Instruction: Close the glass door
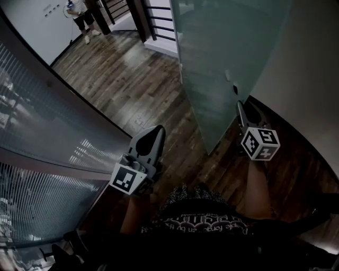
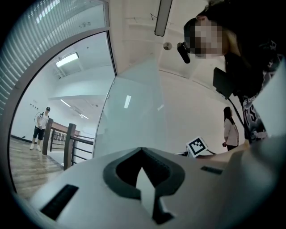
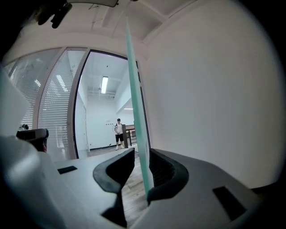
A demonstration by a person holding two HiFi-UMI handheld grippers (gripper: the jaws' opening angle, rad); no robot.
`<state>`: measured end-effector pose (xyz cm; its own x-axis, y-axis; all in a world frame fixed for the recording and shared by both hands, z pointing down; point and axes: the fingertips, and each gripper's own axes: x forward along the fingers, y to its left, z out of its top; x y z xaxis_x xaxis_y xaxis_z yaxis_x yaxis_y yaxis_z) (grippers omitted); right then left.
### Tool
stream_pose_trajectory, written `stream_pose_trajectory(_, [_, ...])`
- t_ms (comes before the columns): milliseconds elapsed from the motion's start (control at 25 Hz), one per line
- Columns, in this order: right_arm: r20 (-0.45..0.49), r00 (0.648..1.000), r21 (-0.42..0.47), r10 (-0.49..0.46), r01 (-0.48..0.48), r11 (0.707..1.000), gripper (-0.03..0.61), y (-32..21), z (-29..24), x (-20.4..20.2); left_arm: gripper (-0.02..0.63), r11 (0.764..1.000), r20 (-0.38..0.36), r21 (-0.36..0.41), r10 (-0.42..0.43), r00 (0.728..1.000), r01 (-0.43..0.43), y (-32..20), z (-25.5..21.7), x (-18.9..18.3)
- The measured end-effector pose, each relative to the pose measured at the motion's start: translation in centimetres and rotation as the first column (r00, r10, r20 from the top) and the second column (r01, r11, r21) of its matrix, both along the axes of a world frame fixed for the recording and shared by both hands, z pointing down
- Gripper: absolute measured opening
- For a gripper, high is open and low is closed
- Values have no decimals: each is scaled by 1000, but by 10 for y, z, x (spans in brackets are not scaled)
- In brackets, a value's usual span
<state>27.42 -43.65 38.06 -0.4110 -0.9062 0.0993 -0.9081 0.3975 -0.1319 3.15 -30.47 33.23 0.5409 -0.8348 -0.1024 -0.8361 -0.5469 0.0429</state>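
The frosted glass door (image 1: 228, 53) stands ajar over the wood floor, and its free edge points toward me. My right gripper (image 1: 241, 108) is at that edge, beside small fittings on the pane. In the right gripper view the door's edge (image 3: 134, 107) runs upright between the jaws of the right gripper (image 3: 142, 153). It lies close against the right-hand jaw, with a gap to the left-hand one, so the gripper is open. My left gripper (image 1: 158, 132) hovers left of the door with its tips together and nothing held. The left gripper (image 2: 142, 151) faces the door's broad face (image 2: 134, 112).
A curved glass wall with blinds (image 1: 47, 132) runs along the left. A white wall (image 1: 307, 69) rises on the right behind the door. Beyond the doorway lie wood floor (image 1: 127, 79) and a dark railing (image 1: 159, 24). One person (image 1: 82, 16) stands far off, another person (image 2: 231, 130) to the right.
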Motion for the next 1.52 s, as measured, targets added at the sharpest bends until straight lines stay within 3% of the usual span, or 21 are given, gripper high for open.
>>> stream_pose_trajectory(1000, [46,991,8,-124,124,992,84,8,-4,-34,2,999,-12,6,-49,999,49,-7,-1,12])
stream_pose_trajectory(1240, [-41,980,21,-195,196,980,84,12,-2,-55,2,996,18,0,-90,996,90,-11,2,8])
stream_pose_trajectory(1520, [-69,950,13,-303,305,952,84,17,-2,-80,2,990,39,2,-138,990,138,-10,0,0])
